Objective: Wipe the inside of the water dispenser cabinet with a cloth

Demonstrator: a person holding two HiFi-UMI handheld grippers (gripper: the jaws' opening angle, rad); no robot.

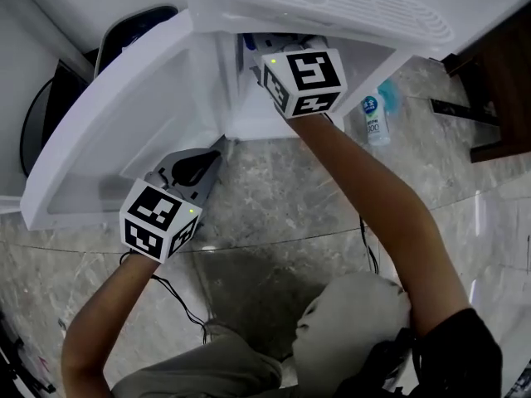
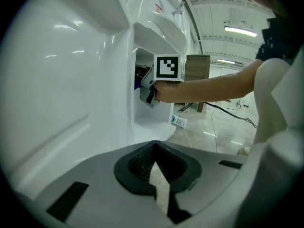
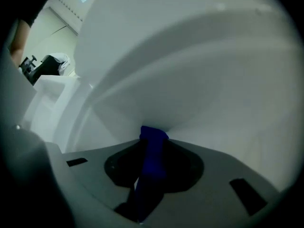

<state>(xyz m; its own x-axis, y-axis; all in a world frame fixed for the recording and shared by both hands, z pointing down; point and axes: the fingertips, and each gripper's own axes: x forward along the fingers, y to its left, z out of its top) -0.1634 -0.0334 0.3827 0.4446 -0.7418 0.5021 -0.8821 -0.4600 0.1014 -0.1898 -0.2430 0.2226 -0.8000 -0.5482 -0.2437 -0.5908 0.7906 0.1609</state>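
Note:
The white water dispenser cabinet [image 1: 249, 114] stands with its door [image 1: 124, 114] swung out to the left. My right gripper [image 1: 253, 65] reaches into the cabinet's opening, shut on a blue cloth [image 3: 153, 158] whose end touches the white inner wall [image 3: 199, 80]. The left gripper view shows that gripper [image 2: 147, 93] at the cabinet opening [image 2: 152, 120]. My left gripper [image 1: 209, 154] sits low beside the door's bottom corner, shut, with nothing between its fingers [image 2: 154, 151]. In the head view the cloth is hidden.
A small bottle [image 1: 375, 118] stands on the marble floor to the right of the cabinet. Dark wooden furniture [image 1: 498, 81] is at the far right. A black cable [image 1: 365, 239] runs over the floor. The drip grille [image 1: 332, 2] juts out above the opening.

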